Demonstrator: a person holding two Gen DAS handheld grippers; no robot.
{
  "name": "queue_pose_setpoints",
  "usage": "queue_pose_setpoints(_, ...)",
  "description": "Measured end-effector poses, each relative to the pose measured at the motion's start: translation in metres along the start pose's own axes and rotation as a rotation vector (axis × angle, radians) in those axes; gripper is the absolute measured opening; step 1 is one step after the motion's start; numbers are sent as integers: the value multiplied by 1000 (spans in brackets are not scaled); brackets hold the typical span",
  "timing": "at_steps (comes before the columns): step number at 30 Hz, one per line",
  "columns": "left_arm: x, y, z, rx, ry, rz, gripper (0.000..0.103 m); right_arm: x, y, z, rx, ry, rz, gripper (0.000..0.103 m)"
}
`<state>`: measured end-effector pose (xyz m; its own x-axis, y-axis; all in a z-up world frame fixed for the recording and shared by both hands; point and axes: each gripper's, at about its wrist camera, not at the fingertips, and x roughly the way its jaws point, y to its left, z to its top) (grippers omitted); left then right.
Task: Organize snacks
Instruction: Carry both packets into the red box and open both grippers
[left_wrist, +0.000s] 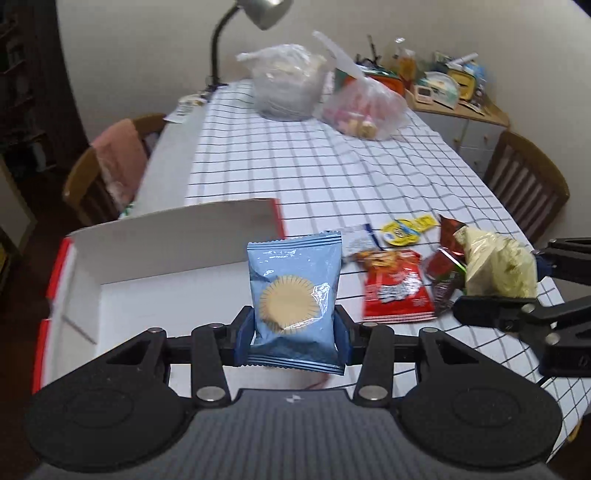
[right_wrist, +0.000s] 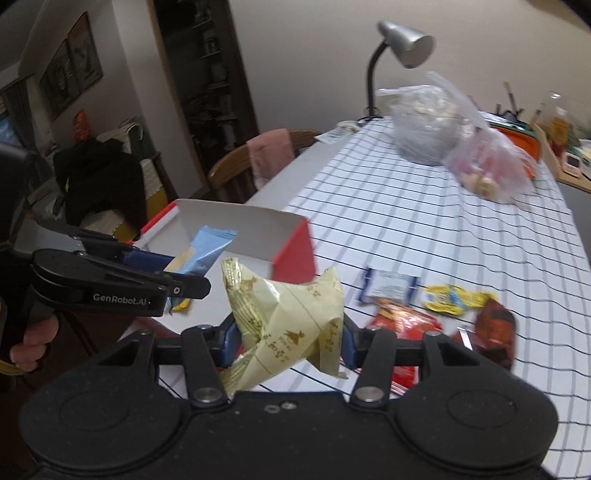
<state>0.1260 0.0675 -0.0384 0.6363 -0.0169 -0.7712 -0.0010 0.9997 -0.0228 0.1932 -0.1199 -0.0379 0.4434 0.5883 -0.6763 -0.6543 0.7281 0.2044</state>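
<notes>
My left gripper (left_wrist: 294, 332) is shut on a blue snack packet (left_wrist: 293, 291) with a round biscuit printed on it, held upright in the air beside the open box (left_wrist: 166, 236), white inside and red outside. My right gripper (right_wrist: 288, 341) is shut on a crumpled pale yellow snack packet (right_wrist: 288, 317), also lifted off the table. In the left wrist view that yellow packet (left_wrist: 498, 264) hangs at the right, above the loose snacks. On the checked cloth lie a red packet (left_wrist: 395, 284), a yellow packet (left_wrist: 404, 229), a white-blue packet (left_wrist: 360, 238) and a dark red packet (left_wrist: 441, 266).
At the table's far end stand two filled clear plastic bags (left_wrist: 288, 81) (left_wrist: 364, 107) and a grey desk lamp (left_wrist: 258, 11). Wooden chairs (left_wrist: 107, 170) (left_wrist: 524, 181) flank the table. A cluttered side cabinet (left_wrist: 450, 92) stands at the back right. A hand (right_wrist: 33, 343) holds the left gripper's handle.
</notes>
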Motion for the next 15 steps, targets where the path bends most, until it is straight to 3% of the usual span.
queue_pose_setpoints(15,-3,108,-18,-71,26,129,44,102,84,26,-91,103,7,50)
